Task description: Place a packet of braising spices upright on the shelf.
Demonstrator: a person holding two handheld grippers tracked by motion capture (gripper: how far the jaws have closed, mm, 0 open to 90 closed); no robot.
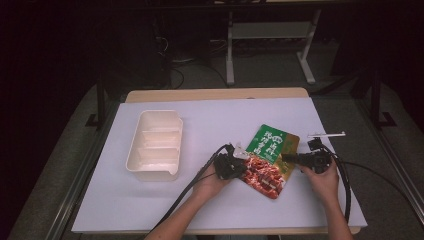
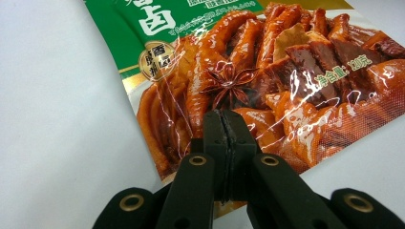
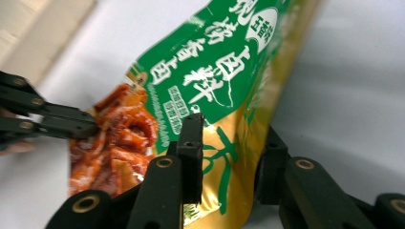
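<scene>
The seasoning pouch (image 3: 205,81) carries large white Chinese characters on its green band; in the right gripper view the last two read "卤料", the ones before them too tilted to be sure of. In the left gripper view a big white "卤" shows, with a round gold seal below it, perhaps "咸香", and small white print "净含量: 120克" across the pictured meat.

One food pouch (image 1: 270,160), one white tray (image 1: 154,145)
</scene>
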